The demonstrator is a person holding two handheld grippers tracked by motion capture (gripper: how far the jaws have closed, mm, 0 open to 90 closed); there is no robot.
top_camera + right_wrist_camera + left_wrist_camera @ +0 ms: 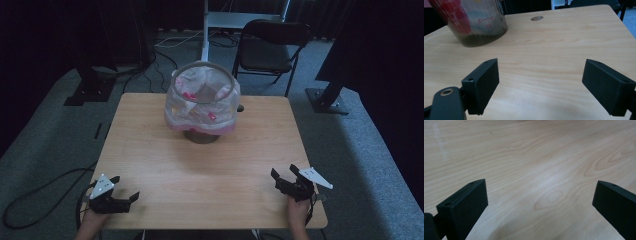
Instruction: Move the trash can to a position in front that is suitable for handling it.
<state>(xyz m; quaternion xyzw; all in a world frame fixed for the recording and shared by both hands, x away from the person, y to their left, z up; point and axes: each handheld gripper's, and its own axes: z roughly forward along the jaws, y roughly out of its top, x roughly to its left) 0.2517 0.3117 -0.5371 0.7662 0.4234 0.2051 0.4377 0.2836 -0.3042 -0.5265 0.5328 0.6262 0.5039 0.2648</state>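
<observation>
High view: the small bin lined with a translucent pink-rimmed plastic bag (202, 102) stands upper centre on the wooden bench (150, 150); both grippers rest at the bottom corners. Left gripper (540, 195) view: fingers wide, empty. Right gripper (540, 80) view: fingers wide, bin upper left; I'd approach the bag rim slowly.

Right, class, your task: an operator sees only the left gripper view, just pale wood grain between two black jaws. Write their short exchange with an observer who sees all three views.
Operator: What stands on this pale wooden table beyond my left gripper?
Observer: A small round bin lined with a clear plastic bag, at the far middle of the table.
Operator: Is anything in it?
Observer: Yes, a few pink scraps lie inside the bag.
Operator: Where is the right gripper?
Observer: At the table's near right corner, with its jaws open and empty.
</observation>
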